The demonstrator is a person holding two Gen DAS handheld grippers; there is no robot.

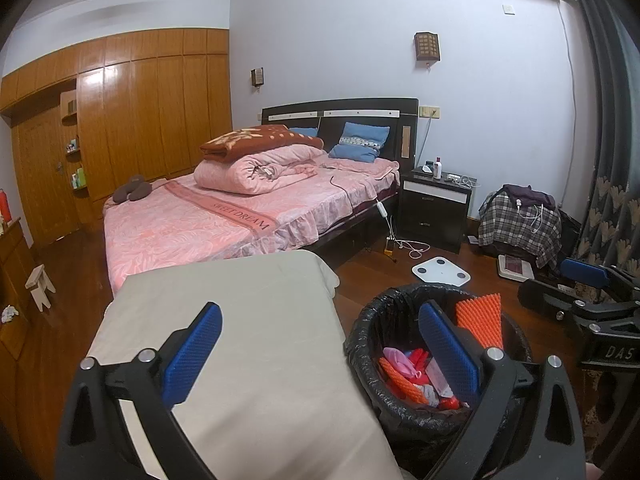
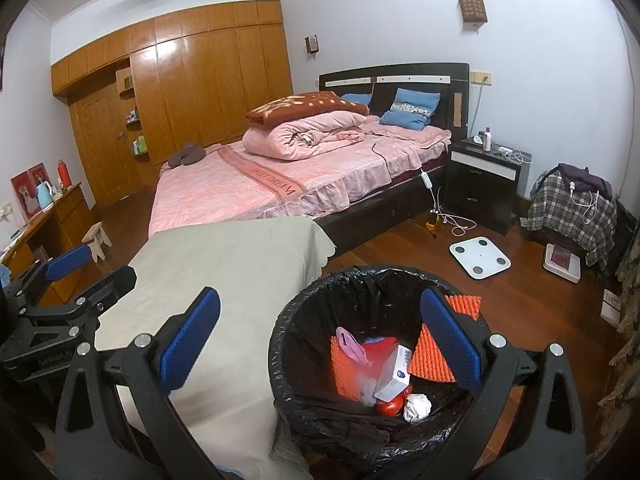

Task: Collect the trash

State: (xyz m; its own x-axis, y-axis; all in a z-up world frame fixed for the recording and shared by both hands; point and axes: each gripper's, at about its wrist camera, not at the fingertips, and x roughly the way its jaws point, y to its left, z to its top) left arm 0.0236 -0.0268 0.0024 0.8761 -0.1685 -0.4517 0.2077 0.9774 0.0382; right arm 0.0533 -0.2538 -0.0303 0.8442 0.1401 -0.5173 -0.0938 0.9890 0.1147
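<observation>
Right wrist view loses the bin's (image 2: 320, 412) near rim behind the gripper frame, and the heap inside is partly hard to read: orange ridged foam (image 2: 434, 360), a white carton (image 2: 394, 374), a crumpled white wad (image 2: 417, 408), pink and red scraps. Black liner, bin on the dark wood floor (image 2: 540, 312), just beside a table under a beige cloth (image 2: 240, 280). Beyond, a pink bed (image 2: 260, 188), a white scale (image 2: 480, 258), a black nightstand (image 2: 484, 184). Right gripper (image 2: 320, 338) hovers over the bin, tongs wide apart, empty. Left gripper (image 1: 320, 354) hangs over the cloth edge and bin, tongs equally spread, nothing held.
</observation>
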